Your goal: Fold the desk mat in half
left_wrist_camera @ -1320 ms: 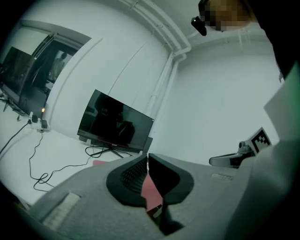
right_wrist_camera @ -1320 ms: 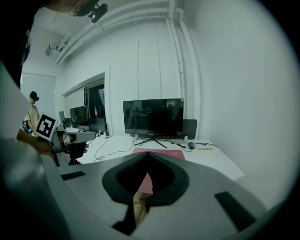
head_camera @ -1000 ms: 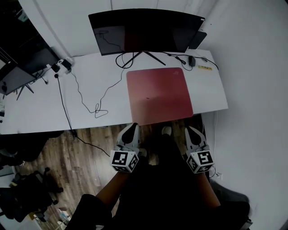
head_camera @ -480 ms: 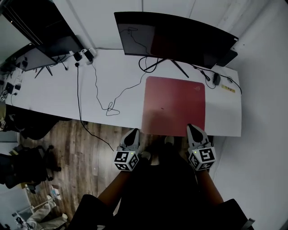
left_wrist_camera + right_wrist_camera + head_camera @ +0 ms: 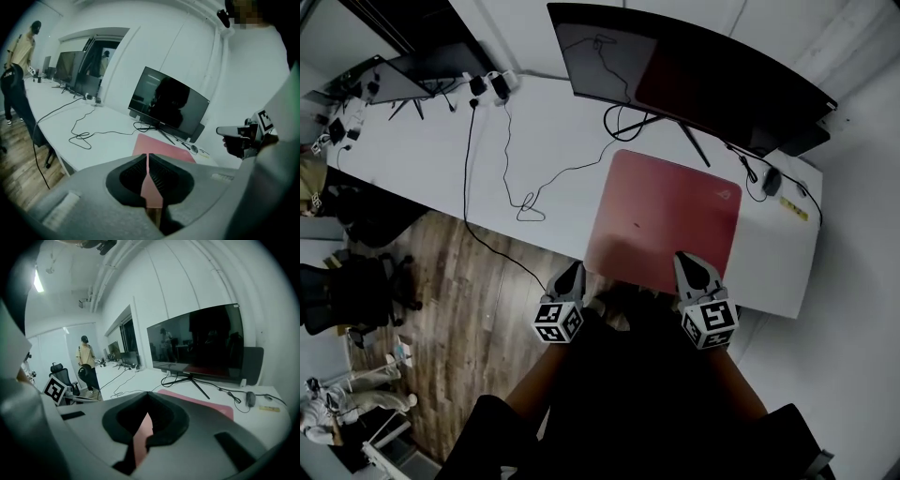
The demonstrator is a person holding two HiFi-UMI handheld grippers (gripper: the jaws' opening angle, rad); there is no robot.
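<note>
Both grippers at the desk mat's edge, fold not yet begun

Left gripper [image 5: 571,274] pressed together, empty, just off the mat corner farthest from the monitor [image 5: 694,70]; right gripper [image 5: 686,262] likewise closed on nothing, over that same edge; judged a lead-in to pinching it; desk mat [image 5: 666,211] flat, directly before the monitor's stand; corner emblem [image 5: 727,194] and yellow label [image 5: 794,208] nearer the monitor, both illegible.

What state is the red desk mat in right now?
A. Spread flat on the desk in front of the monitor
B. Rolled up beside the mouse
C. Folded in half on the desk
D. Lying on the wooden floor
A: the desk mat lies as one flat, unfolded sheet on the white desk, just in front of the monitor.
</note>
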